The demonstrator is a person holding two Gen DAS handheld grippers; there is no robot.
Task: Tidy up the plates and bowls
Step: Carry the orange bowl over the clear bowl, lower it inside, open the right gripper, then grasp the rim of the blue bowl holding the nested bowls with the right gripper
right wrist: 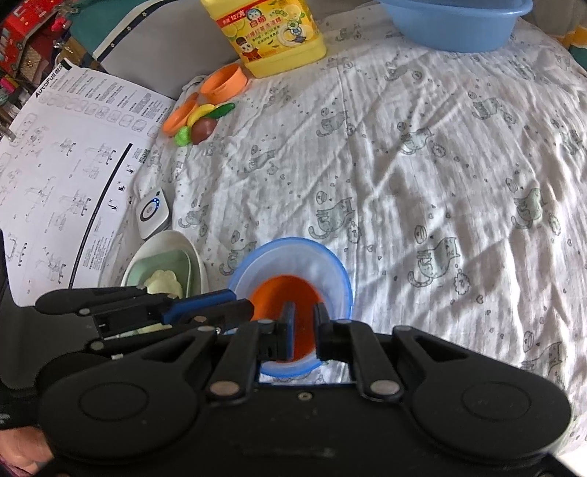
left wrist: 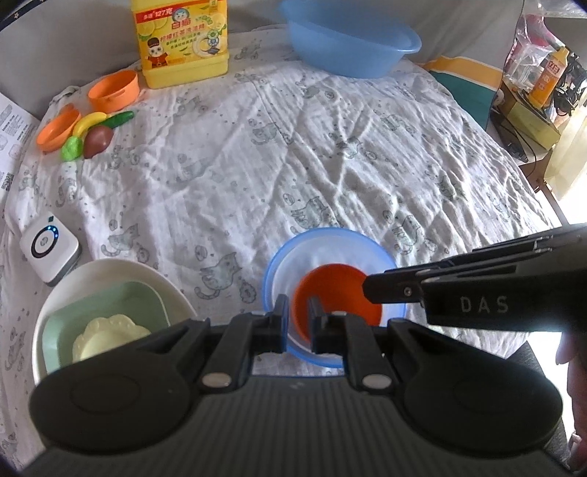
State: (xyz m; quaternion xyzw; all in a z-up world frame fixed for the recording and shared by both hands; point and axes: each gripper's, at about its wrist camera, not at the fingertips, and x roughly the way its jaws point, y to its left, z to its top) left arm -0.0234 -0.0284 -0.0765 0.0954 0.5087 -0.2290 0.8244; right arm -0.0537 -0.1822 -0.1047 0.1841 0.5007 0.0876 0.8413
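A blue-rimmed translucent bowl (left wrist: 330, 253) (right wrist: 293, 257) lies on the cat-print cloth with a small orange bowl (left wrist: 334, 293) (right wrist: 286, 293) nested inside it. My left gripper (left wrist: 296, 312) and right gripper (right wrist: 303, 319) both hang over the orange bowl's near side, jaws narrowly apart; whether either grips the rim is unclear. The right gripper's fingers (left wrist: 403, 290) reach in from the right in the left wrist view. A white plate (left wrist: 110, 271) (right wrist: 165, 246) holds a green square dish (left wrist: 110, 304) (right wrist: 165, 264) and a cream flower-shaped dish (left wrist: 106, 334) (right wrist: 165, 280).
At the back stand a blue basin (left wrist: 348, 40) (right wrist: 455, 25) and a yellow detergent jug (left wrist: 181, 40) (right wrist: 275, 33). Orange cups (left wrist: 113, 90) (right wrist: 223, 82) and toy fruit (left wrist: 97, 139) (right wrist: 203, 128) lie back left. A white device (left wrist: 49, 246) (right wrist: 152, 212) and a printed sheet (right wrist: 73, 165) lie left.
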